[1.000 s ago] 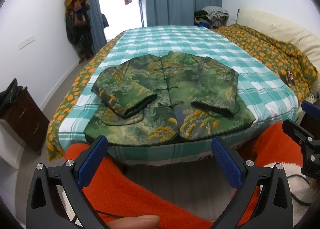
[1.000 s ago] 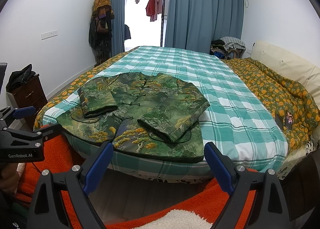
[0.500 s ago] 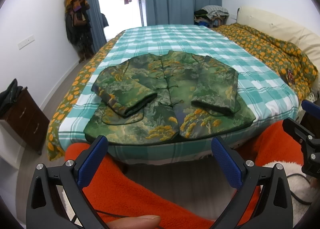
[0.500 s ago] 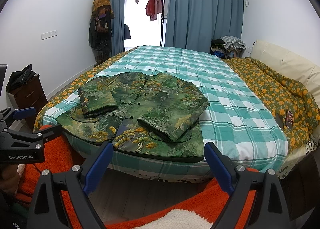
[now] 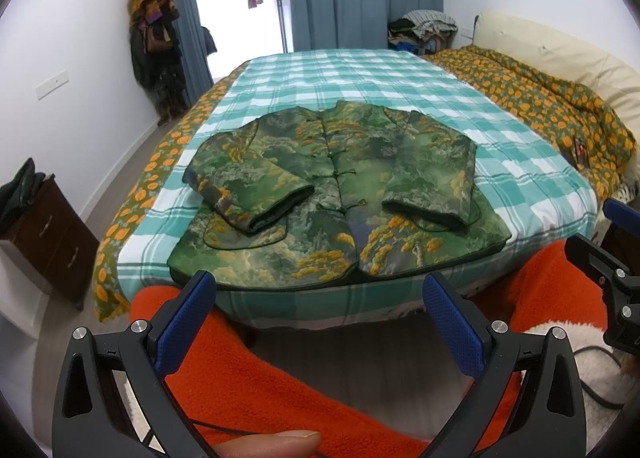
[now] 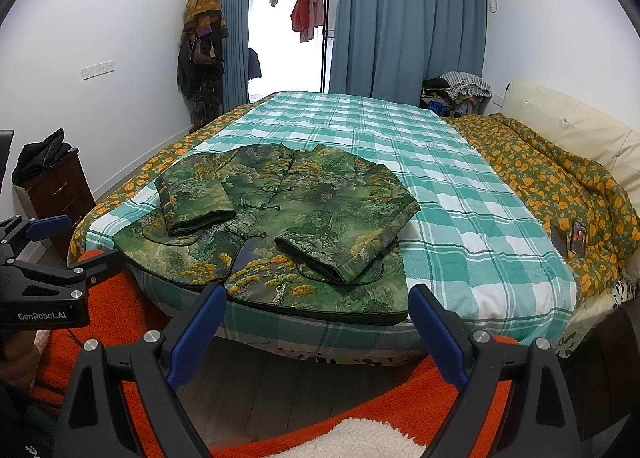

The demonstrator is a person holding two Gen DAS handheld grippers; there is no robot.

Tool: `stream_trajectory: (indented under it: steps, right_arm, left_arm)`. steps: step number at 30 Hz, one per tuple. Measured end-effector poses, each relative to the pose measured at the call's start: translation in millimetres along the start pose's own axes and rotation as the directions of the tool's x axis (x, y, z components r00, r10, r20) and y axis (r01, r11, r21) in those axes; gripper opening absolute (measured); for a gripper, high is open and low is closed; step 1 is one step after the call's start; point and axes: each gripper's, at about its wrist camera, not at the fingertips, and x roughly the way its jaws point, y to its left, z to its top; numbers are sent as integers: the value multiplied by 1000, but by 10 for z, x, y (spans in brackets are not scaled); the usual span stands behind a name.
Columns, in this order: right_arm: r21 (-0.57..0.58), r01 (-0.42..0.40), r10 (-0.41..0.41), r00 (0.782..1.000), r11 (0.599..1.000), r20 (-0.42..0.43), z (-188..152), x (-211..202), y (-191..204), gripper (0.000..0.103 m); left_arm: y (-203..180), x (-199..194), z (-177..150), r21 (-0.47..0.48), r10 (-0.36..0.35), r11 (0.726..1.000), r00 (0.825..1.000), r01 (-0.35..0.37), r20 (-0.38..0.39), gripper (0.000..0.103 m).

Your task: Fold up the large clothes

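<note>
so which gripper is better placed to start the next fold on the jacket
Neither clearly. The jacket lies flat with both sleeves folded in, and the left gripper and right gripper, both open, hover off the bed's near edge. Each faces its own hem corner, so probably both together.

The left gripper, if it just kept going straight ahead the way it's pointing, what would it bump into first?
Probably the near hem of the green jacket at the bed edge. The left gripper is open, held back above the orange fleece, with only air between; depth is hard to judge.
</note>
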Motion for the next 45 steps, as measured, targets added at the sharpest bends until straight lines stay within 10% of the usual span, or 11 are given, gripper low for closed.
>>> stream_trajectory:
  steps: [45]
  right_arm:
    - [-38, -25, 24, 999, 999, -25, -92, 56, 76, 94]
  left_arm:
    - [47, 58, -14, 7, 23, 1000, 999, -23, -37, 103]
